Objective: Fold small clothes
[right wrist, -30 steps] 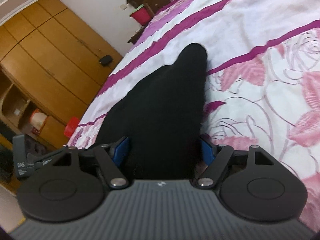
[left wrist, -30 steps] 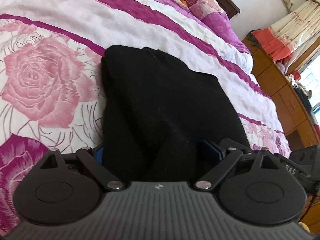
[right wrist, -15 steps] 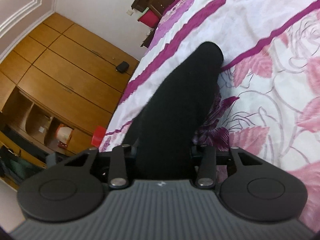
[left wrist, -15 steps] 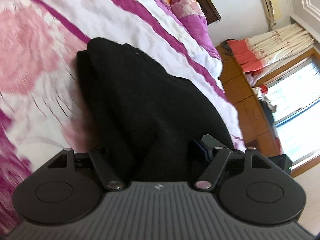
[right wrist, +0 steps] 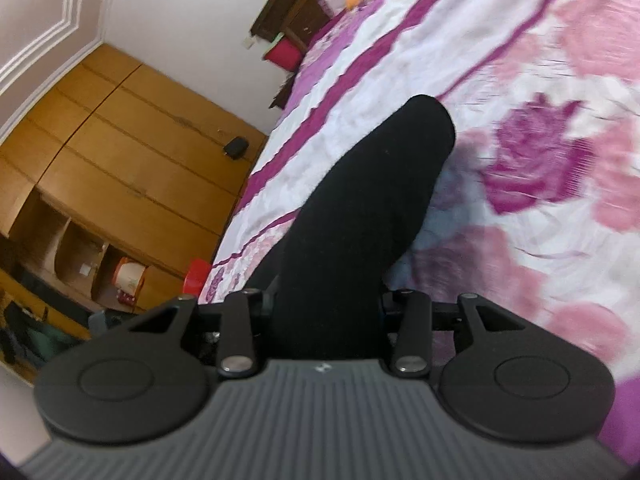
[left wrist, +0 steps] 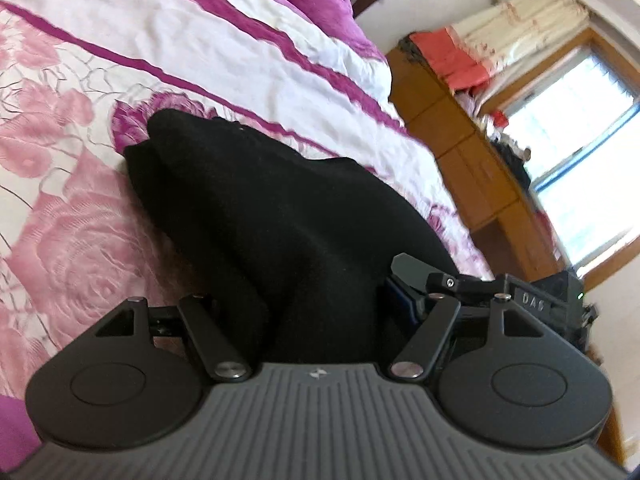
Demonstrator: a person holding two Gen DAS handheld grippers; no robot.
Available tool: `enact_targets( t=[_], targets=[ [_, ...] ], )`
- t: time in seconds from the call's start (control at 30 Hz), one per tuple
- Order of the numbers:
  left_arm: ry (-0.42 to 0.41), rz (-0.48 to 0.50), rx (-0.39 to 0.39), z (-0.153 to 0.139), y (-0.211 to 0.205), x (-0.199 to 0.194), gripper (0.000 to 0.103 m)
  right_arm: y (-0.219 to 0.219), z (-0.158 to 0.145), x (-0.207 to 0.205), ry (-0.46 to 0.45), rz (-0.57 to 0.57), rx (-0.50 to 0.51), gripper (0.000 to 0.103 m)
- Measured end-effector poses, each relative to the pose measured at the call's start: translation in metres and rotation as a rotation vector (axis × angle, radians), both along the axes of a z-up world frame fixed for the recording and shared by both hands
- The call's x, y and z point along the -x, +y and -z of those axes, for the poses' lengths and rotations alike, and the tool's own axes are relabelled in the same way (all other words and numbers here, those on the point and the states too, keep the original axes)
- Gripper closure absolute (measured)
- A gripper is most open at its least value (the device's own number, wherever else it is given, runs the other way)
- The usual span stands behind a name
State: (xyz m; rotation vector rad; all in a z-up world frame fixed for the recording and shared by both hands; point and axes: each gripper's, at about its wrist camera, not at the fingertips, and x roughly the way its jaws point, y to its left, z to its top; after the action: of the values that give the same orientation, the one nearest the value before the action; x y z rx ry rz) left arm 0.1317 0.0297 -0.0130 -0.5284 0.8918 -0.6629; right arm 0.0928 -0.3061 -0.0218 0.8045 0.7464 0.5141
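A black garment (left wrist: 280, 216) hangs from both grippers over the pink and purple rose bedspread (left wrist: 72, 216). My left gripper (left wrist: 316, 312) is shut on one bunched end of it; the fingers are buried in the cloth. The far folded end still touches the bed. In the right wrist view the garment (right wrist: 360, 208) runs as a narrow roll from my right gripper (right wrist: 328, 316), which is shut on it, with the far end above the bedspread (right wrist: 560, 160).
A wooden dresser (left wrist: 472, 160) and a bright window (left wrist: 584, 128) stand past the bed's right side. A wooden wardrobe (right wrist: 120, 168) with open shelves stands to the left. Pillows and a dark headboard (right wrist: 296, 12) lie at the far end.
Both grippers closed on the black garment and lifted it. It has moved across the bedspread, and the right end is now pulled into a narrower roll.
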Motion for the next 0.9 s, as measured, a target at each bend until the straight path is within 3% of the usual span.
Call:
enact_targets(
  t=[0.2, 0.37, 0.63, 0.9],
  targets=[
    [-0.063, -0.042, -0.259, 0.01, -0.026, 0.013, 0.027, -0.002, 0.033, 0.009, 0.088, 0.08, 0.084, 0.055],
    [-0.068, -0.065, -0.275, 0.008, -0.022, 0.019, 0.027, -0.002, 0.039, 0.019, 0.072, 0.122, 0.061, 0.053],
    [-0.117, -0.091, -0.342, -0.011, -0.02, 0.055, 0.027, -0.007, 0.025, 0.055, 0.012, 0.161, 0.195, 0.053],
    [-0.099, -0.098, -0.414, 0.008, -0.026, 0.072, 0.026, -0.009, 0.032, 0.072, -0.007, 0.167, 0.27, 0.054]
  ],
)
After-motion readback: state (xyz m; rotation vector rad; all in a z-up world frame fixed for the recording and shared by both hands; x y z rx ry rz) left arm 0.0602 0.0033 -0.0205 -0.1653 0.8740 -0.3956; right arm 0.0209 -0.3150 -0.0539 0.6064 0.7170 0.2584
